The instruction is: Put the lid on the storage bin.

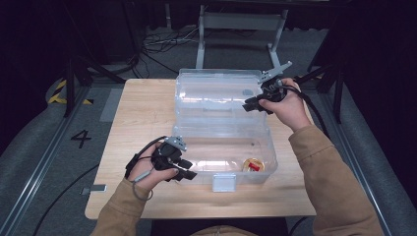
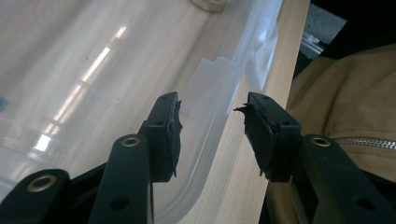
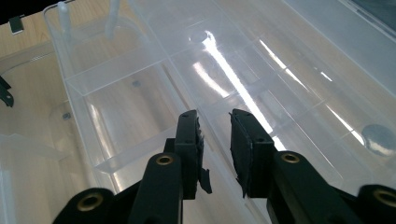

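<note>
Clear plastic box point(image 1: 223, 147) is sitting open on the wooden table point(image 1: 142, 113), lid point(image 1: 216, 91) swung back on the far side of the box, away from the person. A small round yellow-and-red item point(image 1: 253, 165) is lying inside the box at its near right corner. A latch tab point(image 1: 223, 182) is hanging off the box's near wall, about the middle.

Left gripper point(image 1: 186, 173) is sitting at the box's near left corner, pointing along the near wall. In the left gripper view the left gripper point(image 2: 212, 133) is standing spread, straddling the box's near rim point(image 2: 219, 126): one jaw inside the box, the other outside over the table edge point(image 2: 243, 177). Pads are not pressing on the rim, a gap is showing on both sides. The latch tab point(image 2: 212, 88) is showing just beyond the jaws.

Right gripper point(image 1: 250, 105) is reaching onto the right part of the lid, beyond the box. In the right gripper view the right gripper point(image 3: 215, 140) is closing narrowly around a thin ridge of the lid's tray point(image 3: 140, 93); whether the pads are actually pinching it, cannot tell. Jaws are not fully together.

Both sleeves point(image 1: 334, 187) are tan, coming in from the near side of the box. Cables and a metal stand point(image 1: 241, 29) are lying on the floor past the table, far side of the box.
</note>
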{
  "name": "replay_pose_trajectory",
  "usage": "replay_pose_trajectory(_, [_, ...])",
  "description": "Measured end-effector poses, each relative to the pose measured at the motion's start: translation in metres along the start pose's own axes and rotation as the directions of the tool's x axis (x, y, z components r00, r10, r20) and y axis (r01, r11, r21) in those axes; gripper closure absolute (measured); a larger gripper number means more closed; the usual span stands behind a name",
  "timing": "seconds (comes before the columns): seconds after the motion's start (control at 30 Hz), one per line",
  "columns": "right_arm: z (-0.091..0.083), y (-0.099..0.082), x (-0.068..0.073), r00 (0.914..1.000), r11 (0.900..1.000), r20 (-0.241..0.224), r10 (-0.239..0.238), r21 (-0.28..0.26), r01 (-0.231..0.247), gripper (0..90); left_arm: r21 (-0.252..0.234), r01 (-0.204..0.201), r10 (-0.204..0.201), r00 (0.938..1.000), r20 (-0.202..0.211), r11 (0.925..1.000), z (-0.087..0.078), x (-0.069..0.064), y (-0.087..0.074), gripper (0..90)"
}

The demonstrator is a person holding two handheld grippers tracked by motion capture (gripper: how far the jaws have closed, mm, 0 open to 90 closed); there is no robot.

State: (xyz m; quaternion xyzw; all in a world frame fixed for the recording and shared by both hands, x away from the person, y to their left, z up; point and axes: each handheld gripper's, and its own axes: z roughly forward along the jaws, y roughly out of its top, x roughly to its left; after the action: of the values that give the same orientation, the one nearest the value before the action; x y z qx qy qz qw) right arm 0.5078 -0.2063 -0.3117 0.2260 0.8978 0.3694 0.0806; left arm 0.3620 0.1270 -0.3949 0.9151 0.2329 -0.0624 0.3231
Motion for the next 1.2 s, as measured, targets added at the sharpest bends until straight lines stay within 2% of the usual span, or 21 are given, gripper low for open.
replay_pose_trajectory(0.2, [0.0,0.0,-0.001,0.9999,1.0,-0.008,0.009,-0.001,-0.009,73.4,0.031,-0.006,0.006,1.0,0.001,0.9995,0.008,0.0,0.001,63.1])
replay_pose_trajectory(0.37, [0.0,0.0,-0.001,0.9998,0.9999,-0.016,0.015,-0.006,-0.015,73.8,0.064,-0.026,0.026,0.9996,-0.009,0.9976,0.013,-0.002,0.002,74.7])
replay_pose_trajectory(0.5, [0.0,-0.001,-0.001,0.9996,0.9998,-0.022,0.017,-0.006,-0.017,74.5,0.061,-0.046,0.047,0.9988,-0.012,0.9971,0.014,-0.002,0.002,75.6])
replay_pose_trajectory(0.73, [-0.001,-0.001,0.0,0.9994,0.9997,-0.029,0.021,-0.01,-0.021,75.9,0.057,-0.058,0.058,0.9983,0.003,0.9967,0.015,0.0,0.0,76.2])
replay_pose_trajectory(0.83, [-0.002,-0.002,0.001,0.999,0.9997,-0.039,0.021,-0.009,-0.022,77.1,0.047,-0.058,0.057,0.9982,0.015,0.9972,0.018,0.002,-0.001,76.2])
replay_pose_trajectory(1.2, [-0.006,-0.003,0.007,0.9982,0.9998,-0.059,0.012,-0.016,-0.013,79.7,0.051,-0.056,0.056,0.9984,0.004,0.9971,0.018,0.001,-0.001,76.1])
